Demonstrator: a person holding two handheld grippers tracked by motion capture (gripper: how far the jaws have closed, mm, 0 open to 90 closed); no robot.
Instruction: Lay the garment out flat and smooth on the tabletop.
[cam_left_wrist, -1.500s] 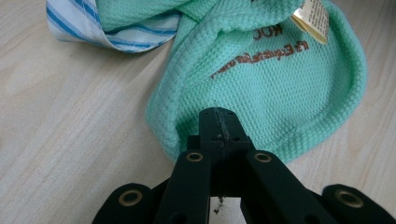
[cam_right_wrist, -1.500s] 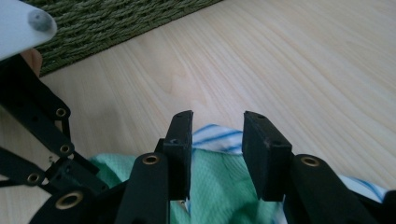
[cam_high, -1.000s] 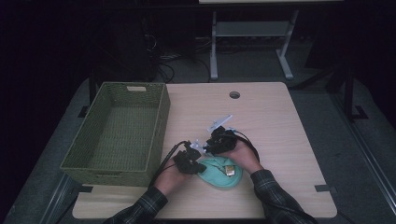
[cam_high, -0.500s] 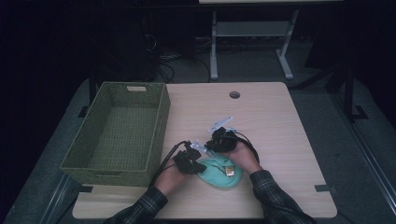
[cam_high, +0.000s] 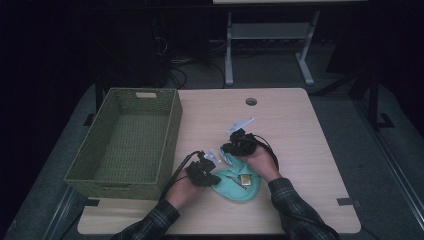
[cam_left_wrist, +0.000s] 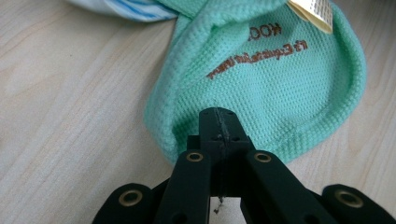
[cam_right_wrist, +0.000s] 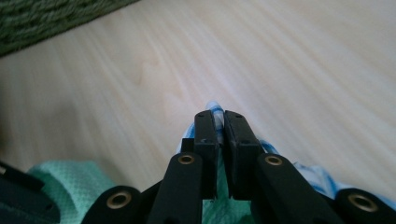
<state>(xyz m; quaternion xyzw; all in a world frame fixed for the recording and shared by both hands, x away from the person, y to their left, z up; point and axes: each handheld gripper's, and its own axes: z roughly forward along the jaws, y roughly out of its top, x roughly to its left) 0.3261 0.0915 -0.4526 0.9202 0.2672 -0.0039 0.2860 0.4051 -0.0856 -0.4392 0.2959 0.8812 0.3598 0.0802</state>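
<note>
Cloth: we see a mint-green knitted cloth (cam_high: 239, 182) lying on the table near its front edge, between the two hands, with brown lettering and a yellowish tag (cam_left_wrist: 312, 13) on it; a white and blue striped part (cam_left_wrist: 133, 10) shows at its far end.

Left gripper: our left gripper (cam_left_wrist: 217, 122) has its jaws pressed fully together, no gap between them, and they pinch the rolled hem of the green cloth at its near edge. From above we see this gripper (cam_high: 206, 171) at the left side of the cloth.

Right gripper: our right gripper (cam_right_wrist: 220, 122) has its jaws nearly together, with only a thin slit between them, and a fold of the blue and white striped fabric (cam_right_wrist: 215, 108) is clamped in that slit. From above it sits (cam_high: 235, 146) at the far end of the cloth, a grey plate (cam_high: 241, 124) sticking up from its top.

Hands: our left hand (cam_high: 186, 186) and right hand (cam_high: 261, 161) come in from the bottom in plaid sleeves (cam_high: 294, 206).

Basket: a green woven basket (cam_high: 171, 131) stands at the left of the table, just beside the left gripper.

Table: we work on a light wooden table (cam_high: 295, 135) with a round hole (cam_high: 251, 101) near its far edge.
</note>
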